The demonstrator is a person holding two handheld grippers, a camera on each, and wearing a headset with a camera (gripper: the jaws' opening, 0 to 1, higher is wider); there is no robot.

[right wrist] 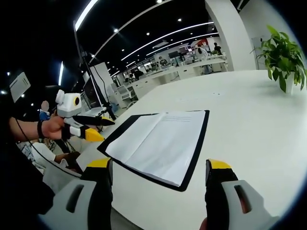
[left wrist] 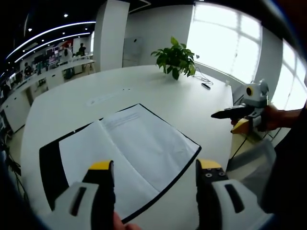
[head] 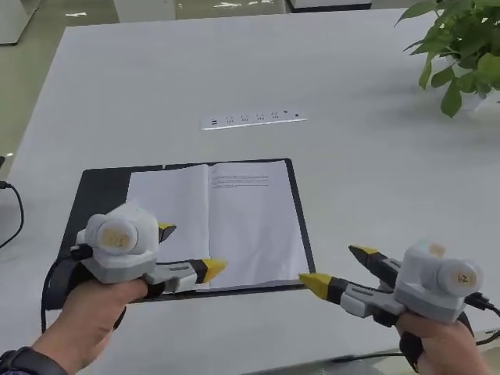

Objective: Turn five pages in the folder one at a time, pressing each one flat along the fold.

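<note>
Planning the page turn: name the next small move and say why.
Probably ease the right gripper to the lower corner of the right page and pinch one sheet. The folder lies open, that corner is nearest, and both it and the left gripper stand open.

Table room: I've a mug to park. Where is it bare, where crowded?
Bare table lies right of the folder up to the plant, between folder and socket strip, and beyond that strip. Crowded: the near side, where the left tool and right tool hover open by the folder's near edge.
</note>
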